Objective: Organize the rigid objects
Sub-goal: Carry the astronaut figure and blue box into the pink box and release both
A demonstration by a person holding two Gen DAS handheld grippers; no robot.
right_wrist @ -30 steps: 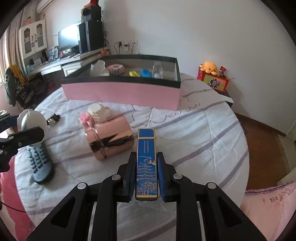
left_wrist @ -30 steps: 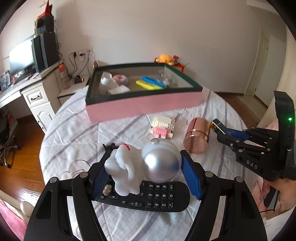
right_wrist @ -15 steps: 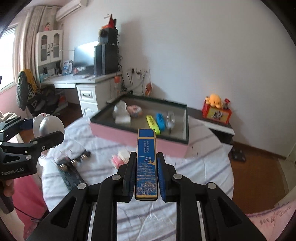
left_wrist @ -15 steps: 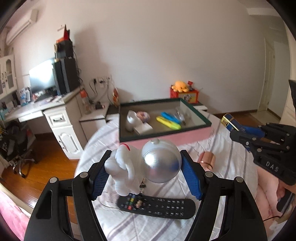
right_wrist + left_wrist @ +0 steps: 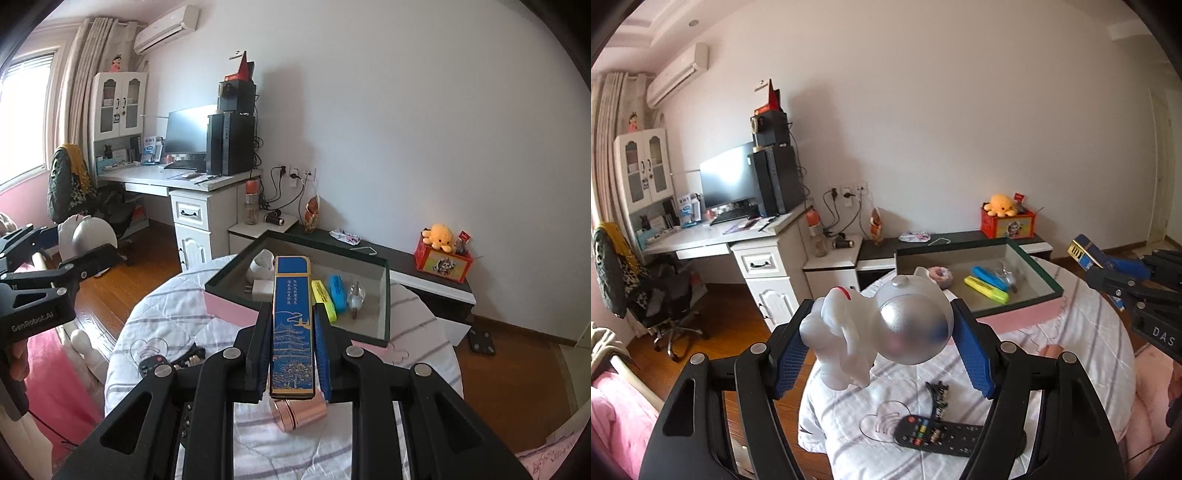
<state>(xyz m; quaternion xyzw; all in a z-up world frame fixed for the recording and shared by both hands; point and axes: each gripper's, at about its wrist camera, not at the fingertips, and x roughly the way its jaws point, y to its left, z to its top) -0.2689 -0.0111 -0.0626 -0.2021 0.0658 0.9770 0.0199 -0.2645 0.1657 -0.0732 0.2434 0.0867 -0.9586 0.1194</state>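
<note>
A: White plastic astronaut figure (image 5: 875, 332) is sitting clamped in the left claw (image 5: 879, 343), and the right claw (image 5: 291, 354) is pinching a slim blue box (image 5: 293, 325) upright. Both are hanging above the table (image 5: 424, 350).

B: So the step in hand is carrying them over to the pink tray (image 5: 236, 308)?

A: I'm judging so. Doing it well means keeping the 2 loads apart, clearing the dark rim before lowering, and keeping the figure's round helmet from slipping between the pads.

B: What is lying below?

A: Nearest, a copper tin (image 5: 299, 413) and a black remote (image 5: 938, 435) are waiting on the cloth.

B: And inside the tray?

A: A white cup-like piece (image 5: 260, 267), a white plug (image 5: 263, 288), a yellow highlighter (image 5: 325, 299), a blue one (image 5: 338, 291) and a clear bulb-like thing (image 5: 356, 295) are lying there, leaving bare floor along the near wall.
</note>
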